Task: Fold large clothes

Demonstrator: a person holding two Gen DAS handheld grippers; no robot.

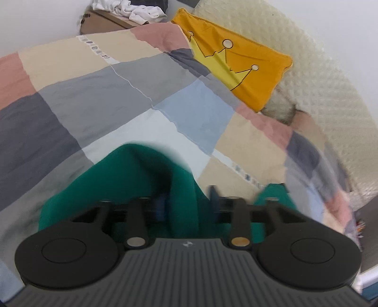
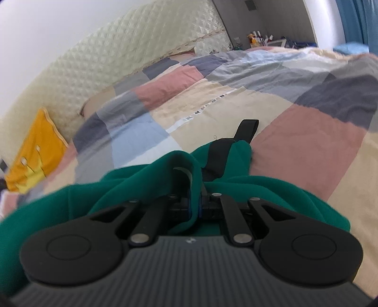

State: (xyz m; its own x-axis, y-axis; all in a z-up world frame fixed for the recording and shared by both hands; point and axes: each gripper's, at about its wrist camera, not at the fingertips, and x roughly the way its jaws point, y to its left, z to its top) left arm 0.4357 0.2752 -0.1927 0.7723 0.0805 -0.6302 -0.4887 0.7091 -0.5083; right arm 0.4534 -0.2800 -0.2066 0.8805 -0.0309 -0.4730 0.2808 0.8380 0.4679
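A green garment lies bunched on the patchwork duvet just under my left gripper. That gripper's jaws stand apart, and a hump of green cloth rises between them without being pinched. In the right wrist view the same green garment spreads across the lower frame. My right gripper is shut on a fold of it, the fabric squeezed between the blue pads. A black strap on the garment sticks up beyond the right gripper's fingers. The gripper bodies hide most of the garment.
A yellow pillow with a crown print leans against the quilted cream headboard. A cardboard box with white clothes stands behind the bed. Small clutter and a blue curtain are beyond the far bedside.
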